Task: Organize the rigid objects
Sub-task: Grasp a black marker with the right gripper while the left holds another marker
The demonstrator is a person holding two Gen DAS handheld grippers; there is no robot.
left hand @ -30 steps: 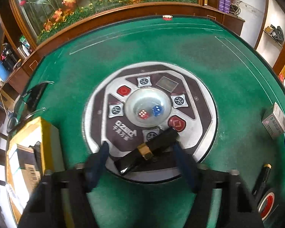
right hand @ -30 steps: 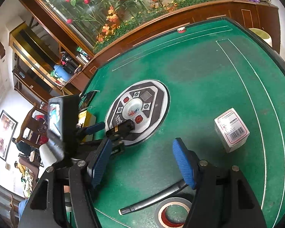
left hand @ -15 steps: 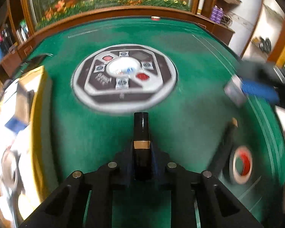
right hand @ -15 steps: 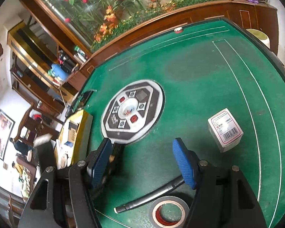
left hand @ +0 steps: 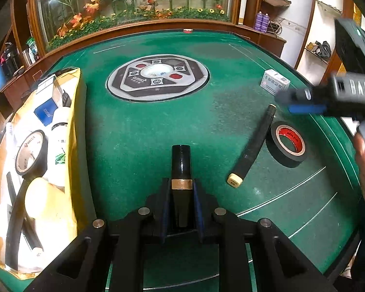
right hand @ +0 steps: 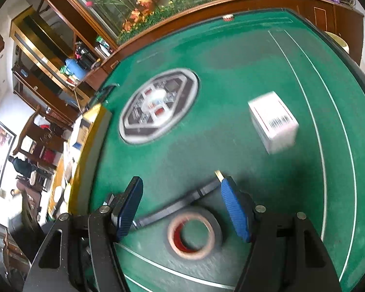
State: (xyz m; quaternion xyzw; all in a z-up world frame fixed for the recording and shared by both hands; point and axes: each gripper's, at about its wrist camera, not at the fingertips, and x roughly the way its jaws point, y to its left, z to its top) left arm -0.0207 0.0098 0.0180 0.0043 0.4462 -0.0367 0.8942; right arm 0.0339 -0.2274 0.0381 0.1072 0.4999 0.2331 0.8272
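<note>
Rigid objects are partly sorted: a yellow-edged box point(left hand: 76, 112) at nine o'clock in the left wrist view already holds a tape roll point(left hand: 31, 154), a blue-labelled carton point(left hand: 46, 113) and several white items. A black tube with a gold band point(left hand: 181, 168) is pinched between the closed jaws of the left gripper point(left hand: 181, 209) and is carried clear of the felt, so its delivery to the box is judged the step in hand. Still left on the table at about three o'clock are a black marker point(left hand: 253, 146), a red-cored tape roll point(left hand: 288, 143) just beside it, and a small white box point(left hand: 276, 82) farther out. The right gripper point(right hand: 180, 209) is held above the marker and roll with its jaws spread, nothing between the pads. Green felt point(left hand: 146, 126) with a round central control panel point(left hand: 158, 77) is framed by a wooden rim; behind it an artificial flower display point(left hand: 133, 7) and shelving are seen.
</note>
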